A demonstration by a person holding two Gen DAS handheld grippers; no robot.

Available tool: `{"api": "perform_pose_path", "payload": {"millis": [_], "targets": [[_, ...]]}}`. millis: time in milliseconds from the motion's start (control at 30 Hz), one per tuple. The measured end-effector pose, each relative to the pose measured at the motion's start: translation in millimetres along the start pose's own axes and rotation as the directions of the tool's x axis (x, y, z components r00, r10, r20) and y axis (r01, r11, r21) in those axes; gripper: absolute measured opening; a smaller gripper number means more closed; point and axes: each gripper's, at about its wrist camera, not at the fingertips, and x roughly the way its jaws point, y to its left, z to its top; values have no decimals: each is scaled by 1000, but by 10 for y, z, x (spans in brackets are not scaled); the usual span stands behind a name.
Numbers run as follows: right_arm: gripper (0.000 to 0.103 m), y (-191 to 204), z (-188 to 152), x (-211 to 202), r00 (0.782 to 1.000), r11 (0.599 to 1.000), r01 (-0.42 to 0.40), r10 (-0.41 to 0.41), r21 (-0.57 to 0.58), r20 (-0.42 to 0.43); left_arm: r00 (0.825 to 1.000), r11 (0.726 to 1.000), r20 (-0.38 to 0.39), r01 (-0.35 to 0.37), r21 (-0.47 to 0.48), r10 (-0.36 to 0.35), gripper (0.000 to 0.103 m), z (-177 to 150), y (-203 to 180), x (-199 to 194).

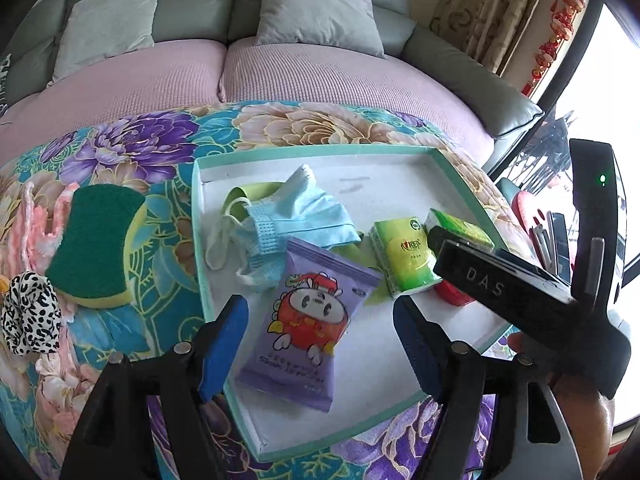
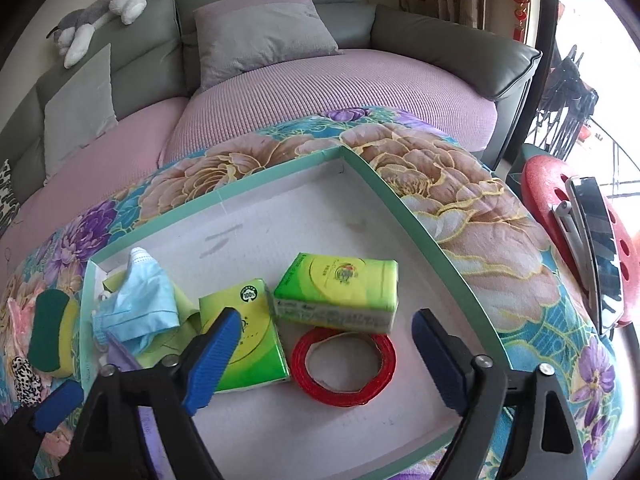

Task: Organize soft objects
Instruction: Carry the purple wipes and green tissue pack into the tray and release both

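A shallow white tray with a teal rim (image 1: 320, 151) (image 2: 280, 176) lies on a floral quilt. In it are a purple wipes packet (image 1: 308, 328), a blue face mask (image 1: 296, 216) (image 2: 140, 304), two green tissue packs (image 1: 404, 260) (image 2: 340, 292) (image 2: 252, 340) and a red tape roll (image 2: 344, 364). My left gripper (image 1: 320, 344) is open, its fingers either side of the purple packet. My right gripper (image 2: 328, 364) is open above the tape roll. A green-and-yellow sponge (image 1: 100, 244) (image 2: 52, 332), a leopard-print scrunchie (image 1: 30, 318) and a pink cloth (image 1: 32, 224) lie left of the tray.
A pink-covered sofa with grey cushions (image 1: 316, 12) (image 2: 264, 32) stands behind the quilt. A plush husky (image 2: 100, 8) lies on the sofa back. A red stool (image 2: 548, 196) stands at the right by the window.
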Motion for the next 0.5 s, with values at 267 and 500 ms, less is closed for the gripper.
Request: {"api": "perform_pose_path", "payload": {"millis": [267, 500], "targets": [[103, 1, -50, -23, 999, 1000, 15, -15, -13, -28, 998, 998, 3, -55, -25, 55, 94, 45, 110, -44], [103, 3, -93, -156, 999, 999, 35, -35, -17, -32, 991, 989, 61, -109, -104, 116, 94, 114, 352, -222]]}}
